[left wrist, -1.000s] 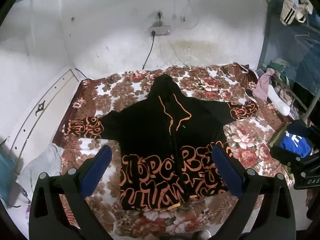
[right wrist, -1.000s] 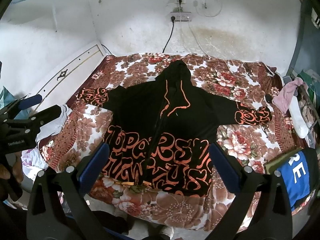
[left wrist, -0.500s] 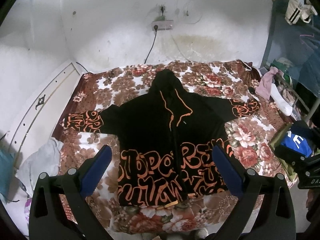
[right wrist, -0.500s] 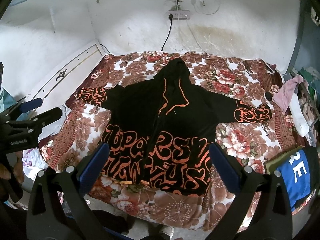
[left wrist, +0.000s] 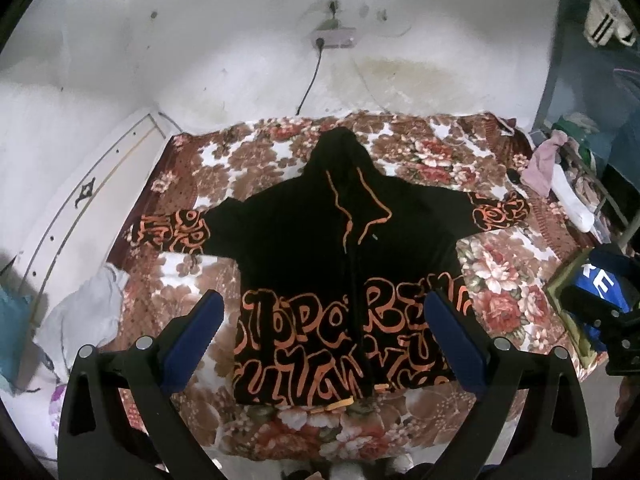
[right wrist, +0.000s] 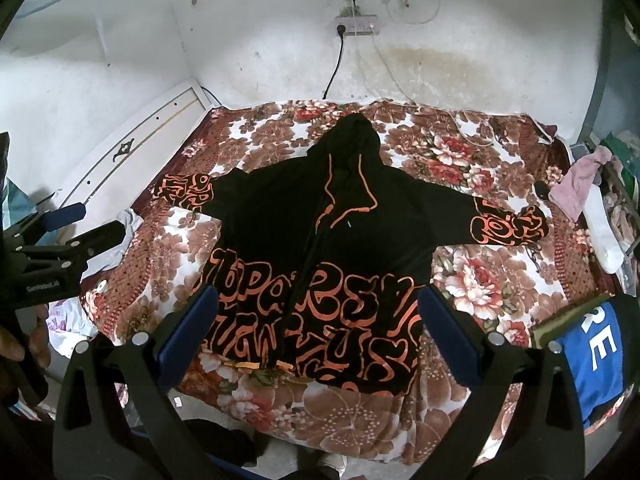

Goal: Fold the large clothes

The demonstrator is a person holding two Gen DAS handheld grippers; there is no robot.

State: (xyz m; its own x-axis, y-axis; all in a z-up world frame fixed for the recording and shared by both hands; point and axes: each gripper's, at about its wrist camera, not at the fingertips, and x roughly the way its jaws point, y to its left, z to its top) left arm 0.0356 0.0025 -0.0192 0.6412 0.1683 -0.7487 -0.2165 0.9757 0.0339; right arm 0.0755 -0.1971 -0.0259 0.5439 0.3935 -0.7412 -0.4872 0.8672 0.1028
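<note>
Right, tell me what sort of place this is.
Most likely a small, lived-in bedroom. A black hoodie lies spread on a bed covered by a floral blanket, pushed against a stained white wall with a power strip plugged in, and loose clothes are piled at the side.

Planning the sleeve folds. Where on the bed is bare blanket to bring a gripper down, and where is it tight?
Bare floral blanket lies below each sleeve beside the hoodie body, and flanking the hood toward the wall. Crowded: the right edge, with pink cloth and a white object, and the left edge by white cloth. Both grippers hover open.
</note>
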